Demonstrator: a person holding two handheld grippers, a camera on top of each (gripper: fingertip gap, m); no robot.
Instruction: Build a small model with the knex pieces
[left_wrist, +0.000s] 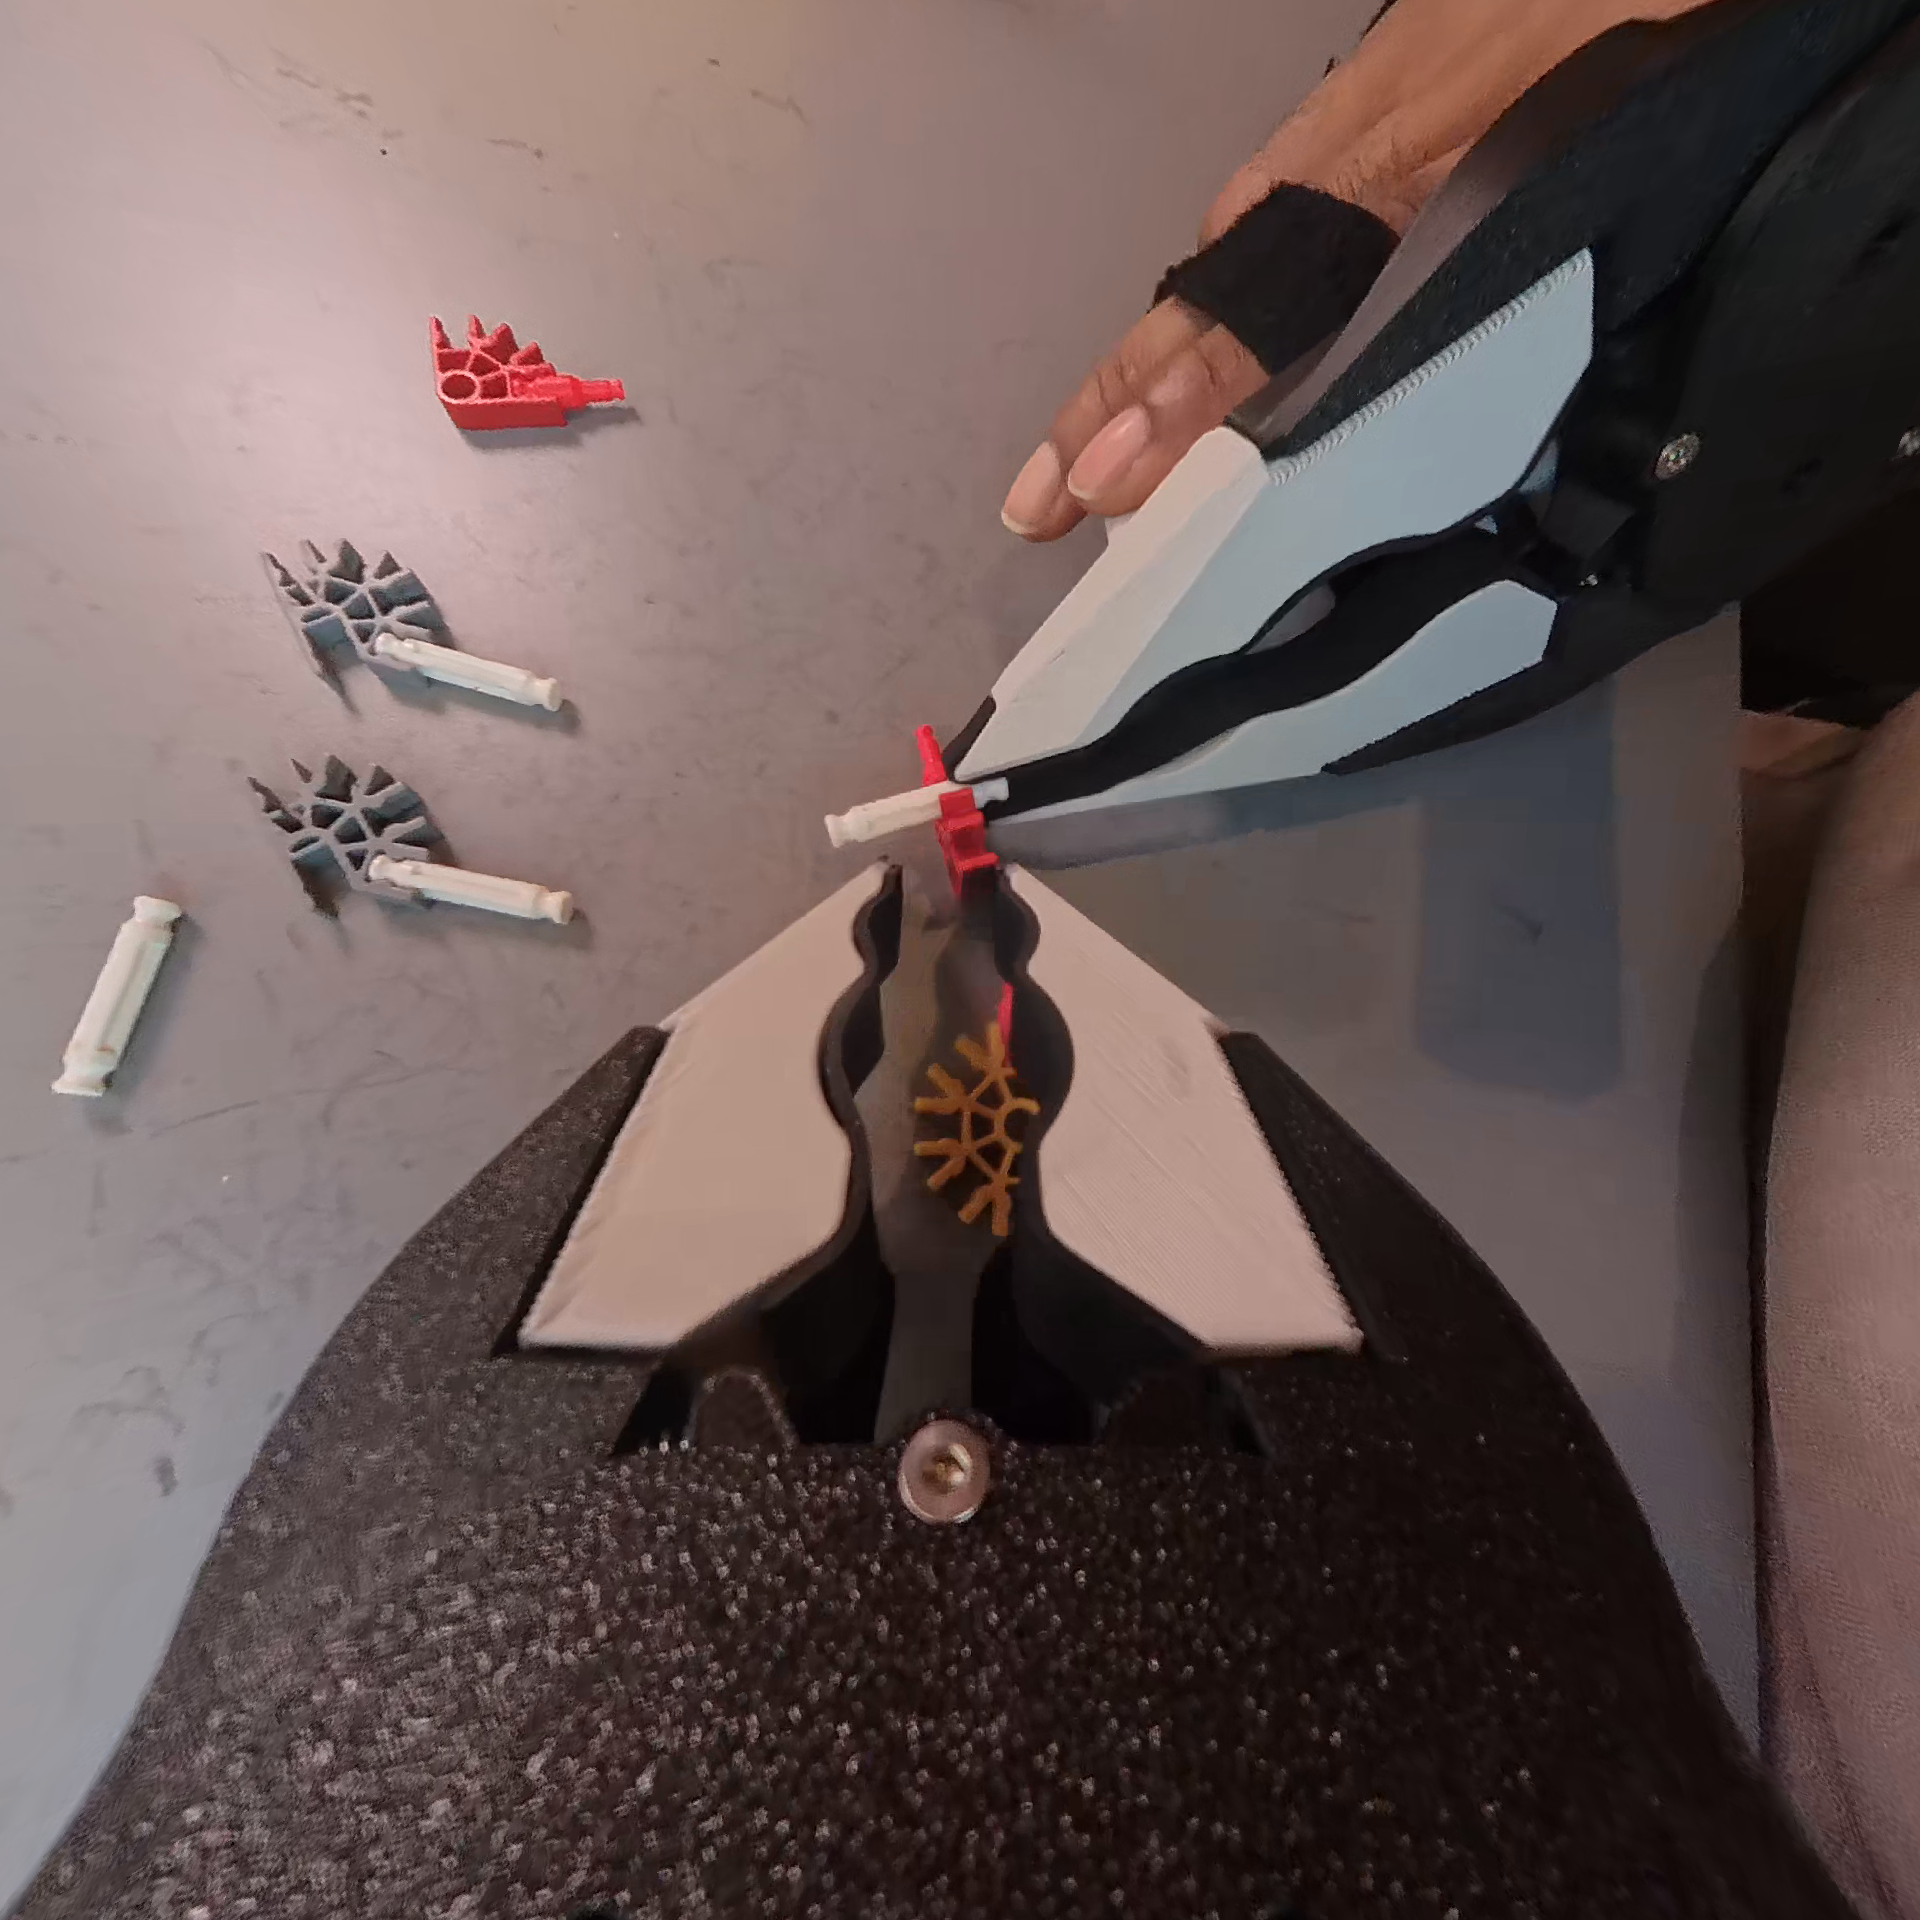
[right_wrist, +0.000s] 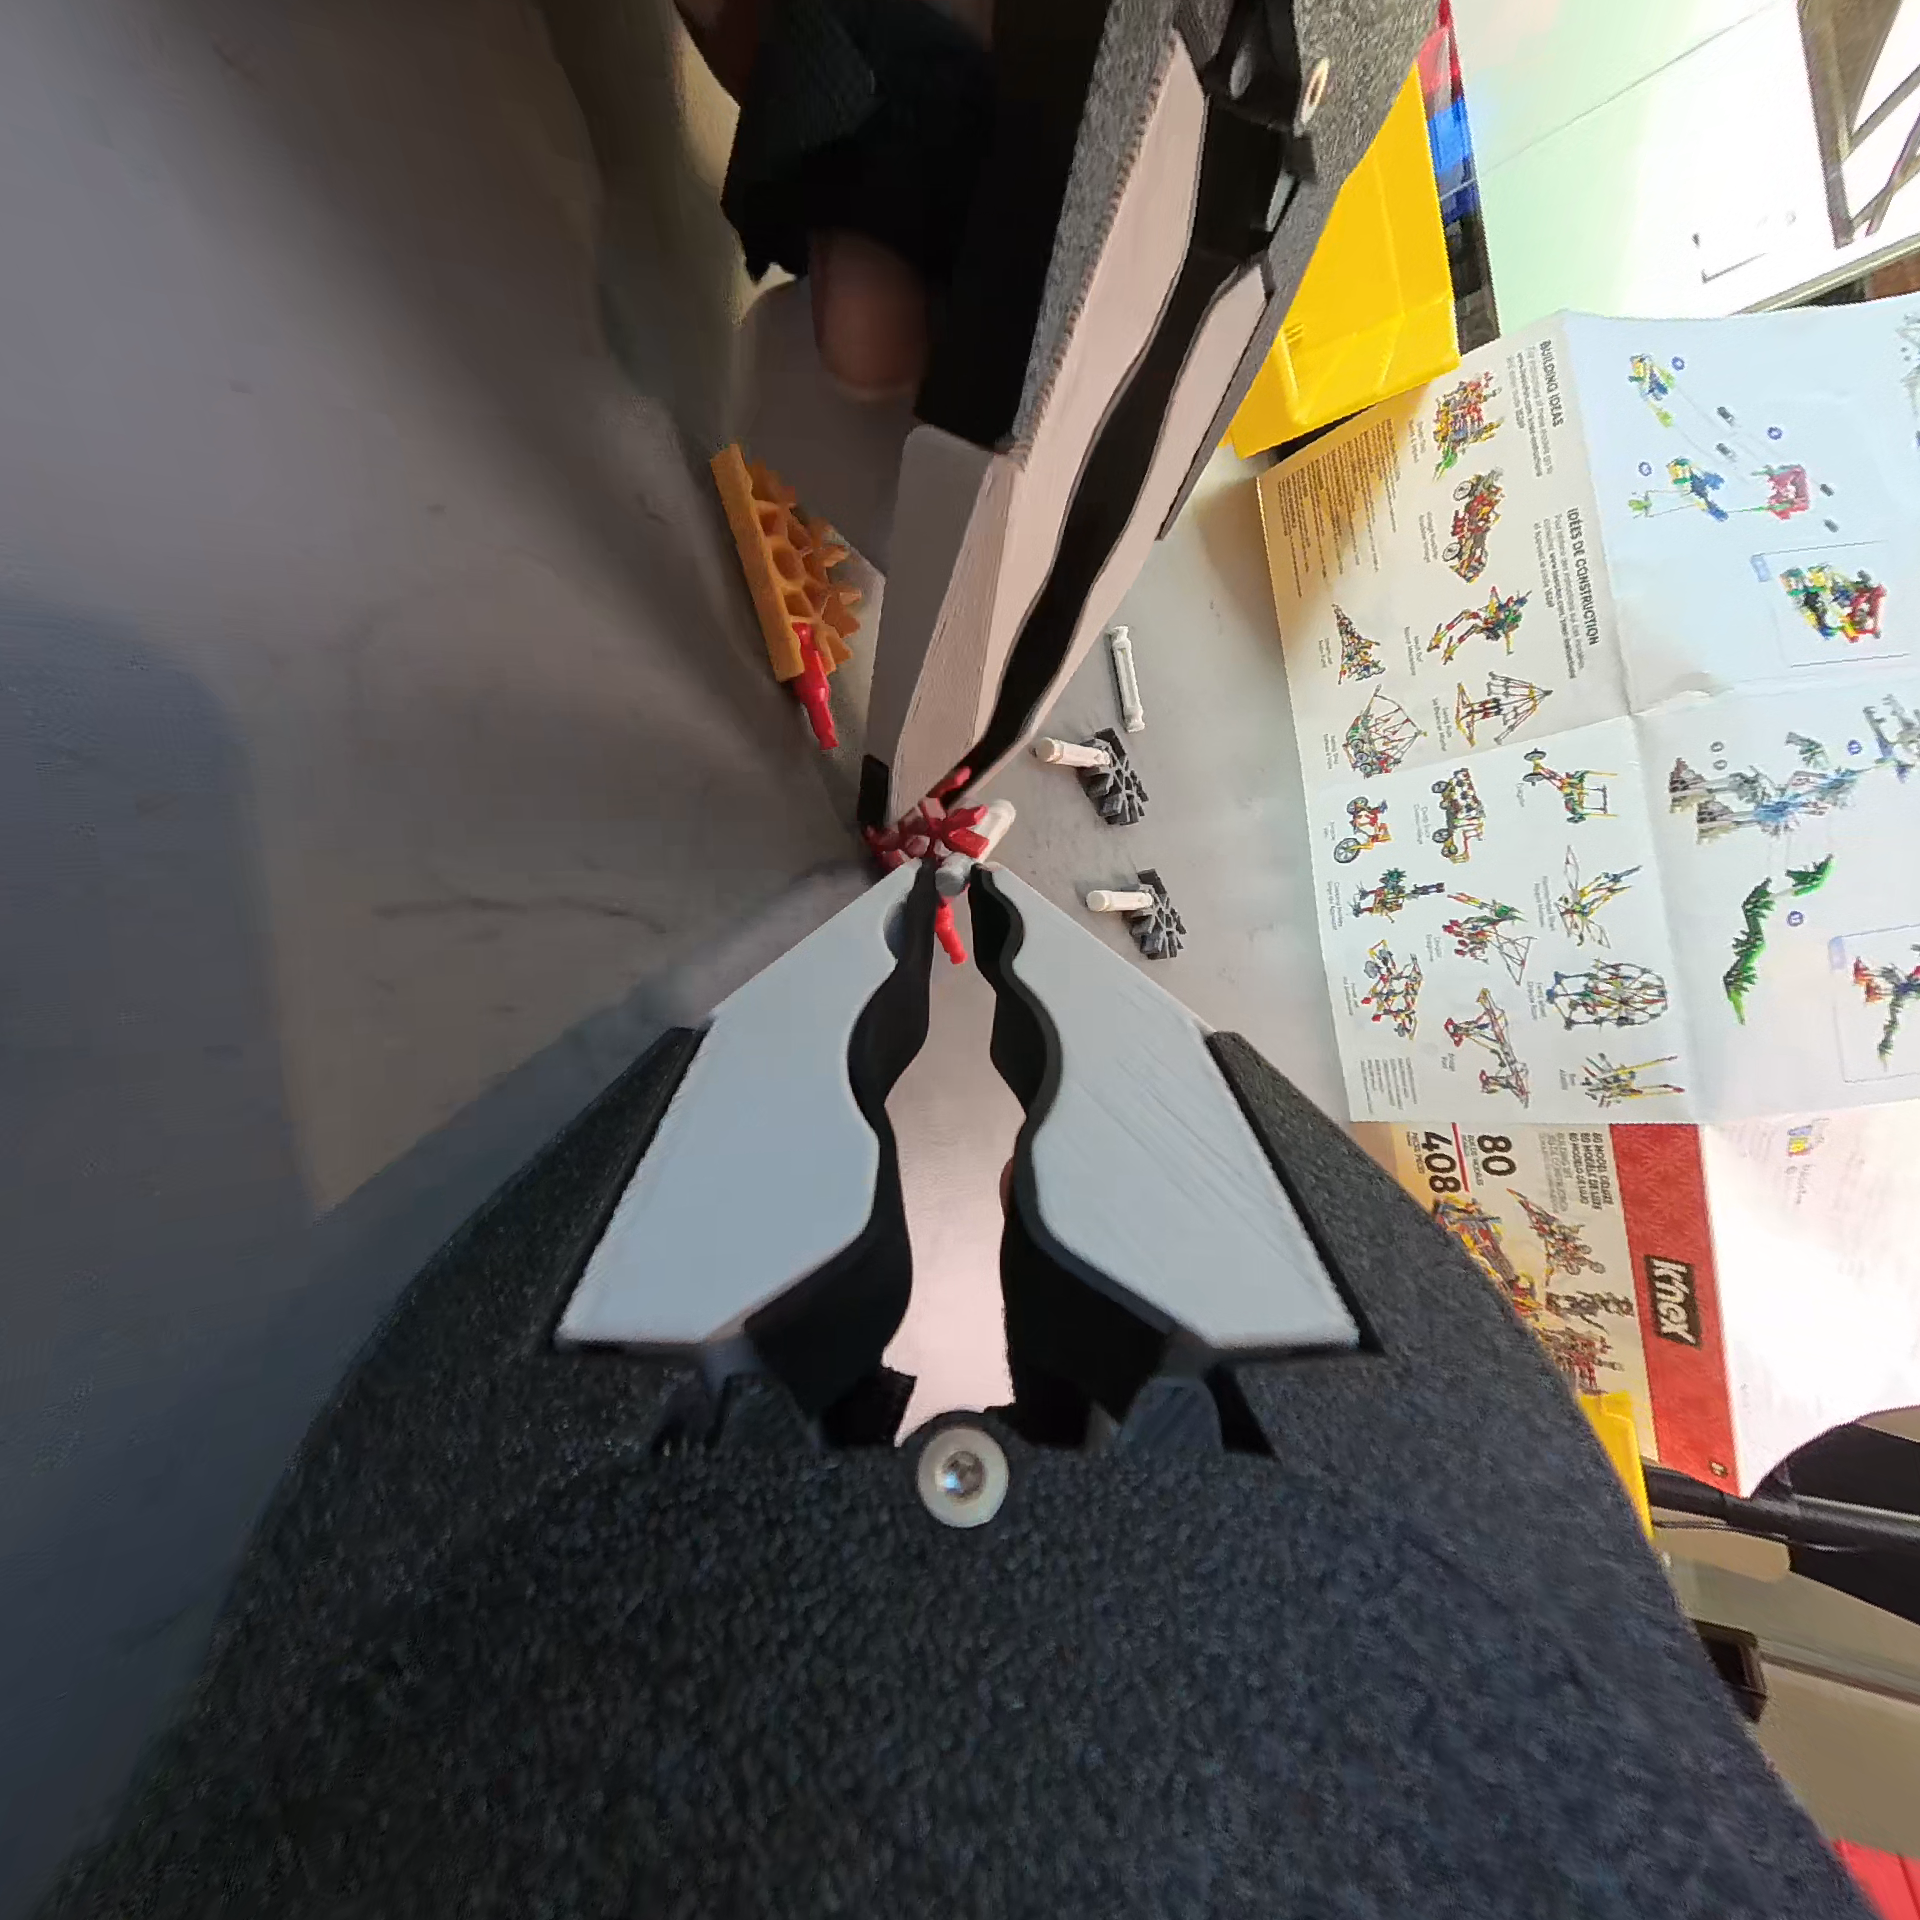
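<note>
Left wrist view, left to right: a loose white rod (left_wrist: 117, 995) is lying on the grey surface (left_wrist: 727, 260) at 9 o'clock; two grey connectors, each with a white rod plugged in, are sitting at 10 o'clock (left_wrist: 358, 608) and just below it (left_wrist: 348, 826); a red connector (left_wrist: 499, 379) with a short red rod is lying at 11 o'clock, well apart from them.

Centre: the left tongs (left_wrist: 943, 883) are pinching a red connector piece (left_wrist: 961, 836) at their tips; an orange connector (left_wrist: 977, 1117) is showing through the gap between their fingers.

At 2 o'clock the right tongs (left_wrist: 982, 790) are pinching a white rod (left_wrist: 894, 816) that is touching the red piece; a hand (left_wrist: 1195, 353) is gripping them.

Right wrist view: an unfolded instruction sheet (right_wrist: 1621, 727), a yellow bin (right_wrist: 1371, 301) and a red box (right_wrist: 1683, 1299) are lying at 3 o'clock.
</note>
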